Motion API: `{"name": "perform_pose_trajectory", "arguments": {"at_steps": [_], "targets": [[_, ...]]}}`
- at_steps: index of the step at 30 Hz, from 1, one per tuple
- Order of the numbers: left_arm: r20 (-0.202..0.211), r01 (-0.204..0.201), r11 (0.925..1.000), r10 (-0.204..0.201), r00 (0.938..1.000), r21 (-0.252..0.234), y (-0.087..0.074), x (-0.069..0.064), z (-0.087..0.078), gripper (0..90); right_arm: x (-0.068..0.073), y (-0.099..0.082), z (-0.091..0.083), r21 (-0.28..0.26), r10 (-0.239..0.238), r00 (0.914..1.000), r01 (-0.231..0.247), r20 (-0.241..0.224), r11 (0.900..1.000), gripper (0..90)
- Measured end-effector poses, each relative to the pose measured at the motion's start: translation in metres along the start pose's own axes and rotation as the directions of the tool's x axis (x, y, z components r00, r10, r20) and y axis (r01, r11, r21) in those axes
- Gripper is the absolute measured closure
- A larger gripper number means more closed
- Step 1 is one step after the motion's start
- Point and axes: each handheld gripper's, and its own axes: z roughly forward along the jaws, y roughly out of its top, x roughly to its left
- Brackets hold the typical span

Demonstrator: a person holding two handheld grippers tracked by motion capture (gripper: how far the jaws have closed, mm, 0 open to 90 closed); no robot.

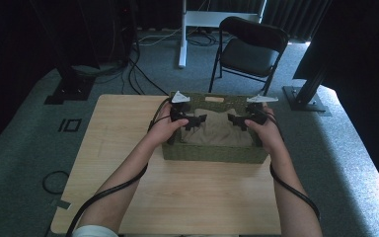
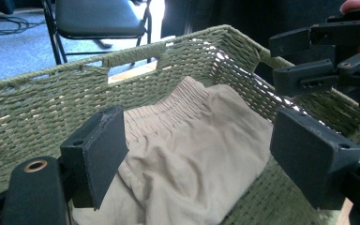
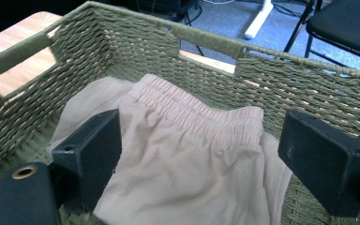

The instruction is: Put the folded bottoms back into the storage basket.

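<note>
Both grippers hang over the woven green basket [image 1: 212,153], jaws spread wide and holding nothing. The left gripper [image 1: 197,121] is above the basket's left end and the right gripper [image 1: 234,120] above its right, facing each other, clear of the cloth. A beige garment [image 1: 216,133] with a gathered elastic waistband lies crumpled inside the basket, on the pale wooden table [image 1: 123,148]. A black folding chair [image 1: 251,49] stands beyond the table.

Light wood-grain rectangular tabletop [image 1: 128,148], standing on grey carpet. Directly on it: one olive-green woven rectangular basket [image 1: 212,153], set toward 12 o'clock, slightly toward 1 o'clock of centre, its far wall near the tabletop's far edge. Basket sits flat and upright.
</note>
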Motion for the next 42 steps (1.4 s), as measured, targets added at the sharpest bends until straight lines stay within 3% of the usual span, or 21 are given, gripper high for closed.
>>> {"name": "perform_pose_trajectory", "arguments": {"at_steps": [8,18,24,42], "targets": [[0.006,-0.014,0.9999,0.014,0.9999,-0.001,-0.011,-0.010,-0.011,20.1,0.017,-0.009,-0.017,-0.034,-0.050,0.9975,0.048,-0.050,0.9983,12.5],[0.023,-0.064,0.9979,0.064,0.9977,-0.011,-0.023,-0.028,-0.027,20.1,0.036,-0.027,-0.035,-0.077,-0.094,0.9905,0.086,-0.101,0.9933,12.4],[0.023,-0.100,0.9950,0.100,0.9947,-0.005,-0.036,-0.038,-0.035,20.2,0.044,-0.039,-0.046,-0.104,-0.098,0.9880,0.085,-0.119,0.9909,12.4],[0.026,-0.151,0.9884,0.152,0.9881,-0.014,-0.074,-0.055,-0.062,20.2,0.058,-0.087,-0.068,-0.124,-0.110,0.9824,0.092,-0.151,0.9881,12.4]]}}
